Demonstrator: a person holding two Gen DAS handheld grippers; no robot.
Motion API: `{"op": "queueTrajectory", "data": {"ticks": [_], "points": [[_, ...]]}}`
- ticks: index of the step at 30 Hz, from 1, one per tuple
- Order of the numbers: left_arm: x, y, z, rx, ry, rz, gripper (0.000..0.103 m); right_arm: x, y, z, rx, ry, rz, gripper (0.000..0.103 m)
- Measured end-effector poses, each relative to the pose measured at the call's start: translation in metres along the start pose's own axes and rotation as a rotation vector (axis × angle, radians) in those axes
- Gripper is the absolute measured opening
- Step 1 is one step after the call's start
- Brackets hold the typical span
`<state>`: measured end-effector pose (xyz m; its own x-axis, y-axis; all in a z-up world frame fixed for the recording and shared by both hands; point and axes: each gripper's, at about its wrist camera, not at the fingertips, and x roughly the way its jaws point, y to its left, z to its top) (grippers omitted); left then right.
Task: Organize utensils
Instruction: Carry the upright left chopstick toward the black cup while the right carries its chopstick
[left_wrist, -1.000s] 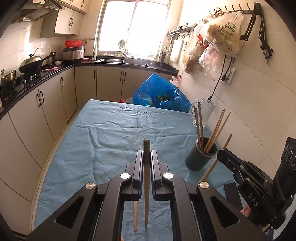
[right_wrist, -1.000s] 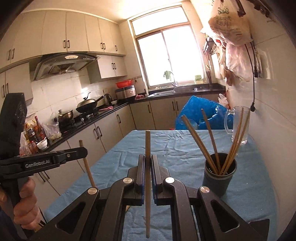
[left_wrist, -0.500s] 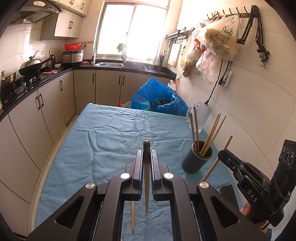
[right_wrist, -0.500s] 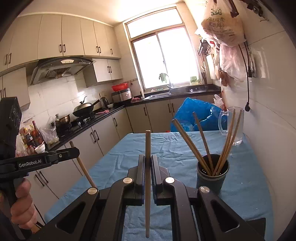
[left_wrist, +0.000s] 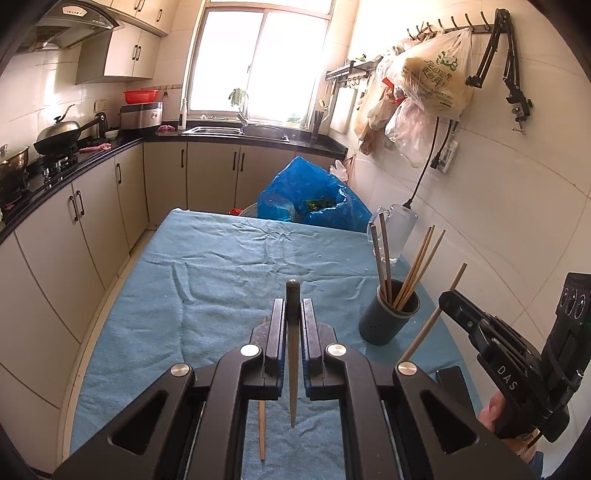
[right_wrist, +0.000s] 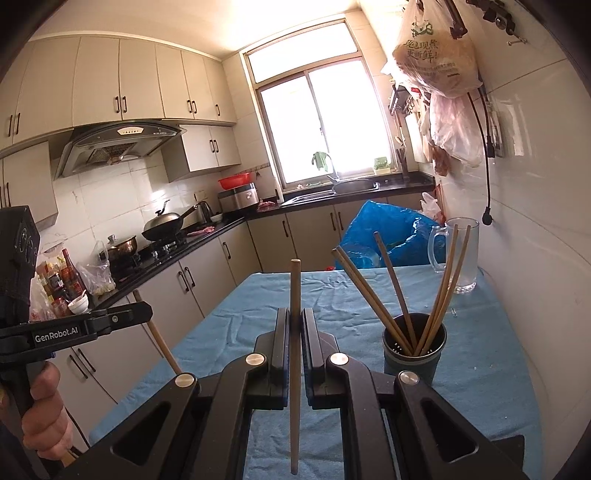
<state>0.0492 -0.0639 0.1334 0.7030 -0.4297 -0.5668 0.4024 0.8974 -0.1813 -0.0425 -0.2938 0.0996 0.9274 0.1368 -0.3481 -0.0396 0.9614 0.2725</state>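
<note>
- Right gripper (right_wrist: 293, 334) is clenching a chopstick (right_wrist: 294, 362) upright; the holder (right_wrist: 413, 349) is standing just to its right on the table (right_wrist: 480, 369), the nearer reach.
- Left gripper (left_wrist: 293, 321) is pinching a dark-tipped stick (left_wrist: 293, 354); the holder lies farther right.

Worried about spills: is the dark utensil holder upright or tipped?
Upright: the utensil holder stands on the blue cloth, chopsticks leaning inside.

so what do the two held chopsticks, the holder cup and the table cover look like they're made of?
Left gripper's chopstick: pale wood or bamboo with a dark rounded cap, possibly metal.
Right gripper's chopstick: plain tan wood or bamboo, matte, no cap.
Holder cup: dark matte plastic, probably; small drain holes show.
Table cover: blue terry-like cloth, wrinkled, napped.
</note>
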Motion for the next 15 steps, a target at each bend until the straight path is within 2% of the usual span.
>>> {"op": "queueTrajectory", "data": {"ticks": [15], "points": [[0.0, -0.011, 0.003, 0.03, 0.001, -0.009, 0.007, -0.007, -0.011, 0.002, 0.022, -0.02, -0.014, 0.007]]}}
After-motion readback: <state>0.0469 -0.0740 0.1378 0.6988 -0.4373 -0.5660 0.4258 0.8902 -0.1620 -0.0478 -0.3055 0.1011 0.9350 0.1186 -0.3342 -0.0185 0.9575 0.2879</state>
